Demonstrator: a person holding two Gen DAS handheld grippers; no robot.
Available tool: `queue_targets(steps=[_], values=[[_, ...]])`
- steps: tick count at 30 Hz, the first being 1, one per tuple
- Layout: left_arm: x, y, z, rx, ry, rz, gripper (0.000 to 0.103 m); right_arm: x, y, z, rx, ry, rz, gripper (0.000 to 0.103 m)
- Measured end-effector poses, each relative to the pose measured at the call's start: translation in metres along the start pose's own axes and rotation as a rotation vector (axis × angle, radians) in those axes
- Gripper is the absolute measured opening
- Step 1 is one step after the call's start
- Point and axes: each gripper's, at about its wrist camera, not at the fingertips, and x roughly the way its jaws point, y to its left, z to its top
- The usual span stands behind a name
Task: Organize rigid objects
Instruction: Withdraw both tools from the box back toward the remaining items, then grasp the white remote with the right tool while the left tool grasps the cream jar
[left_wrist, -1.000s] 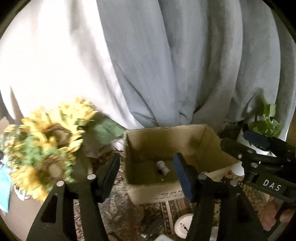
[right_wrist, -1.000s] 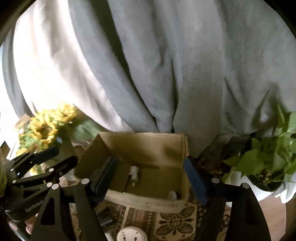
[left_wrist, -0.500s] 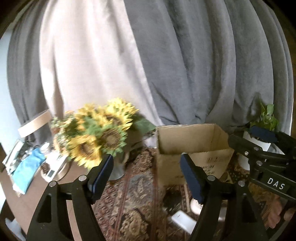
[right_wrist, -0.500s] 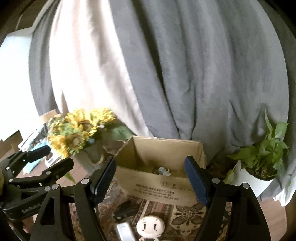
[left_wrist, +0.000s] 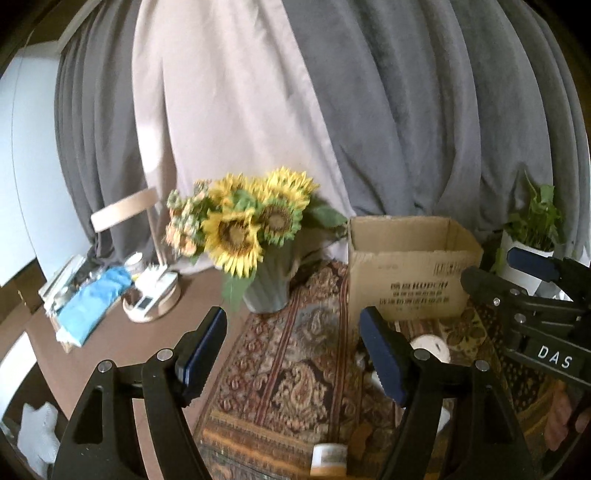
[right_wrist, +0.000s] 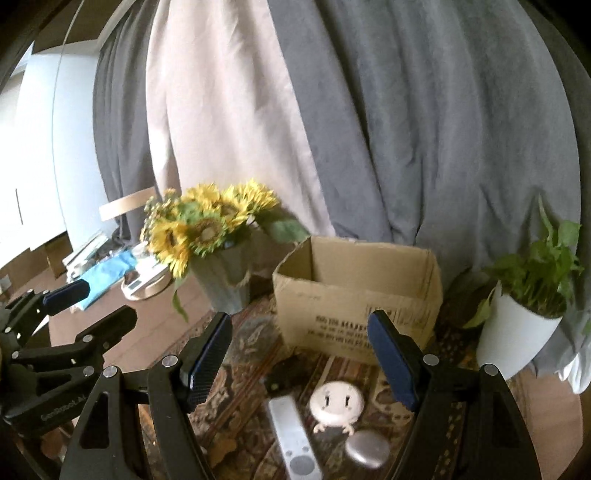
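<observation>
An open cardboard box (left_wrist: 410, 280) (right_wrist: 354, 317) stands on the patterned runner (left_wrist: 295, 373); its inside is hidden from here. In front of it lie a white round figure with a face (right_wrist: 337, 402), a silver remote (right_wrist: 291, 435), a silver oval piece (right_wrist: 367, 452) and a small dark item (right_wrist: 284, 373). My left gripper (left_wrist: 291, 343) (right_wrist: 92, 306) hangs open over the runner, left of the box, nothing between its fingers. My right gripper (right_wrist: 299, 343) (left_wrist: 517, 271) is open above the figure and remote, also holding nothing. A small jar (left_wrist: 328, 456) sits at the near edge.
A grey vase of sunflowers (left_wrist: 266, 291) (right_wrist: 221, 284) stands left of the box, a white potted plant (right_wrist: 517, 332) to its right. Grey and beige curtains hang behind. At the far left of the brown table are a blue cloth (left_wrist: 96, 299) and a lamp base tray (left_wrist: 151, 306).
Both grippers have drawn back from over the box, which now sits farther off with its inside hidden. The left jaws stand wider than a second ago. More of the table shows.
</observation>
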Motion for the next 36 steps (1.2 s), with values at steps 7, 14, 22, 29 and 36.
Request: queue_targets(steps=[7, 14, 22, 29, 36], values=[[-0.005, 0.009, -0.035, 0.012, 0.046, -0.015, 0.074, -0.006, 0.019, -0.028, -0.022, 0.029, -0.005, 0.077], [-0.002, 0.012, -0.06, 0.052, 0.096, -0.037, 0.074, -0.008, 0.035, -0.055, -0.052, 0.09, -0.038, 0.077], [0.0, 0.004, -0.08, 0.044, 0.146, -0.01, 0.073, -0.003, 0.038, -0.076, -0.093, 0.126, -0.021, 0.077], [0.016, -0.008, -0.103, 0.009, 0.213, 0.0, 0.067, 0.016, 0.029, -0.095, -0.121, 0.176, 0.033, 0.077], [0.035, -0.018, -0.123, -0.017, 0.291, -0.015, 0.061, 0.041, 0.016, -0.118, -0.107, 0.24, 0.056, 0.077]])
